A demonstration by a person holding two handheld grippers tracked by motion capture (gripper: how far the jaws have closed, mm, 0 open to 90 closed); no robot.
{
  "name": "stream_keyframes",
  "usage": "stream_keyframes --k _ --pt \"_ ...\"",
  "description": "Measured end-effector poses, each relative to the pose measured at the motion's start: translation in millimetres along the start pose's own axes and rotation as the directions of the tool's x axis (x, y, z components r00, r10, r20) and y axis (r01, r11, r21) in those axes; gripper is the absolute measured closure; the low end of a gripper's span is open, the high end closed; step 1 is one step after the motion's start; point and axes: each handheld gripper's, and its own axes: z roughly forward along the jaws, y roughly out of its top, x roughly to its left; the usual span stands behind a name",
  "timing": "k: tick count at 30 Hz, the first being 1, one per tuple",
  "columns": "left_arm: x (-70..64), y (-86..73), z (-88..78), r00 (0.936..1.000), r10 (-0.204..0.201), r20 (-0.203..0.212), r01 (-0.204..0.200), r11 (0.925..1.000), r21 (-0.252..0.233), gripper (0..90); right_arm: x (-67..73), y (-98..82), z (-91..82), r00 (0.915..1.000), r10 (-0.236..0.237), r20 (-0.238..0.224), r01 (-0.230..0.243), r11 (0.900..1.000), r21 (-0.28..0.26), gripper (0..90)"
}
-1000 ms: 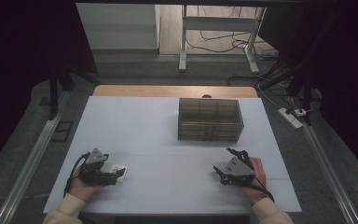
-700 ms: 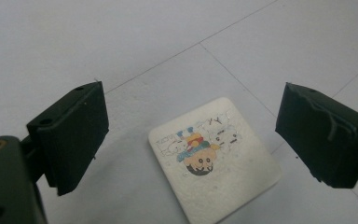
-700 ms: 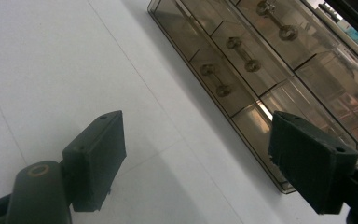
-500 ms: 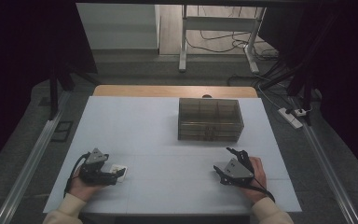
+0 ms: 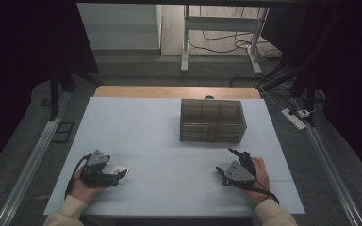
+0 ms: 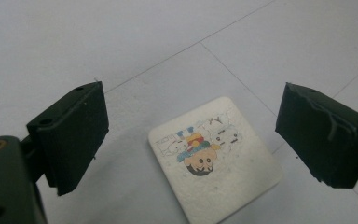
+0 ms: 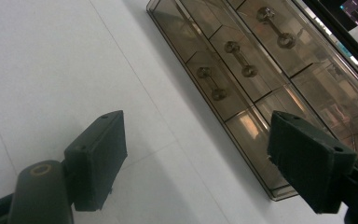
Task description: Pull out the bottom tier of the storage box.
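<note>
The left tool (image 6: 191, 140) hangs wide open over a small cartoon-printed card (image 6: 214, 156) lying flat on the worktop (image 5: 169, 122), seemingly lined up to pinch it, while the right tool (image 7: 196, 158), also open, faces the clear drawer box (image 7: 270, 70).

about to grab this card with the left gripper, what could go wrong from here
1. The card lies flat on the table, so the left gripper, open and straddling it, may close over it or push it along instead of lifting it.
2. The card sits askew between the jaws, so a pinch could catch a corner and twist it.
3. The right gripper faces the drawer box; a forward reach might bump it.
</note>
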Motion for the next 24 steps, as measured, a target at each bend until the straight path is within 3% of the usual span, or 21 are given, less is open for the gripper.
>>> stream_keyframes --k 14,24 --pt "0.3 0.1 0.2 1.0000 -0.003 -0.006 0.003 1.0000 0.000 9.3 -0.1 -0.8 1.7 0.9983 -0.043 0.040 0.044 0.999 -0.010 21.0" --pt "0.0 0.2 1.3 1.0000 -0.003 -0.003 0.003 1.0000 0.002 9.3 -1.1 -2.0 5.8 0.9969 -0.066 0.042 0.067 0.998 -0.012 21.0"
